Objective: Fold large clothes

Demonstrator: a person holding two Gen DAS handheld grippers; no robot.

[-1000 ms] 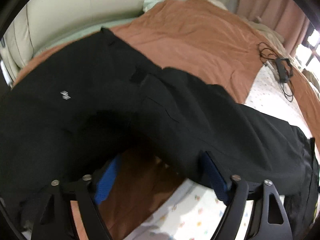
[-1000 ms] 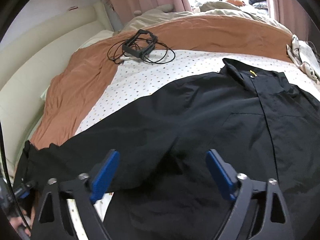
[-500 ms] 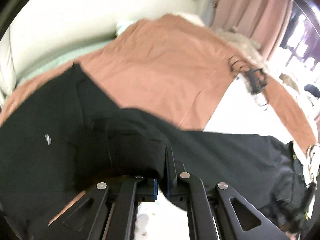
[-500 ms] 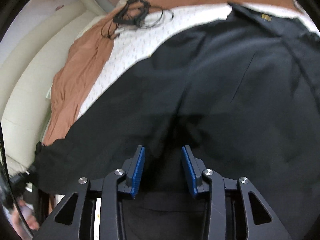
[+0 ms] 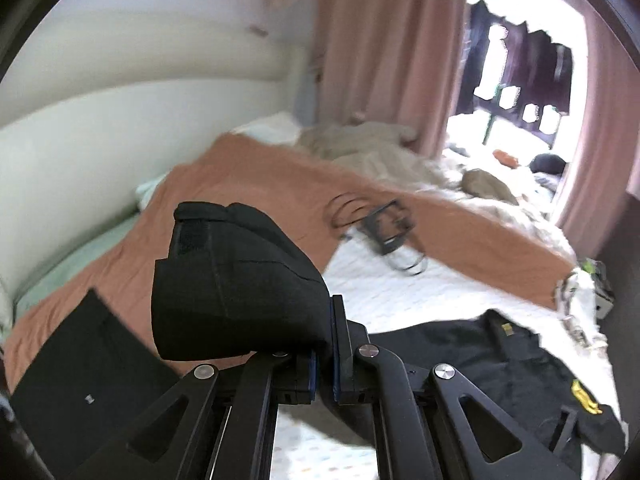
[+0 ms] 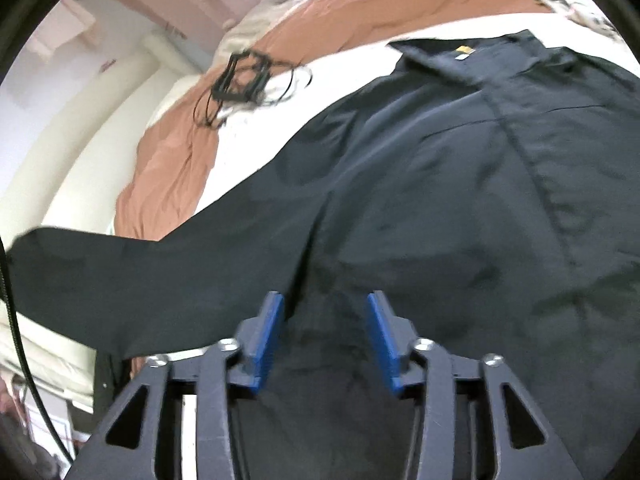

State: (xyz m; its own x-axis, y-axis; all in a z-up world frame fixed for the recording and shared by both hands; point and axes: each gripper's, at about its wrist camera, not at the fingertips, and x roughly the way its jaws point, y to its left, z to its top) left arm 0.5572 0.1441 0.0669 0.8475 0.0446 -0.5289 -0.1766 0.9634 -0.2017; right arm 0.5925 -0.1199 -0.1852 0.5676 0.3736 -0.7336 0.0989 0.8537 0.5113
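Observation:
A large black jacket point(image 6: 440, 180) lies spread on the bed, its collar with a yellow label point(image 6: 460, 50) at the far side. My left gripper point(image 5: 326, 320) is shut on the end of one sleeve point(image 5: 236, 280) and holds the cuff up in the air, folded over the fingers. In the left wrist view the jacket body point(image 5: 500, 364) lies lower right and another black part point(image 5: 88, 360) lower left. My right gripper point(image 6: 326, 308) hovers low over the jacket near the armpit. Its jaws are opening, with fabric below and between the blue pads point(image 6: 270, 332) but not pinched.
The bed carries a white dotted sheet point(image 5: 400, 292) and a brown blanket point(image 5: 256, 176). A black frame-like device with coiled cable point(image 6: 244, 76) lies beyond the jacket. A cream padded headboard point(image 5: 80, 132), pink curtains point(image 5: 380, 40) and crumpled beige bedding point(image 5: 372, 152) are behind.
The left gripper shut on the sleeve cuff and rose with it, tilting up toward the room. The right gripper dropped close to the jacket, narrowed its jaws, then widened them again.

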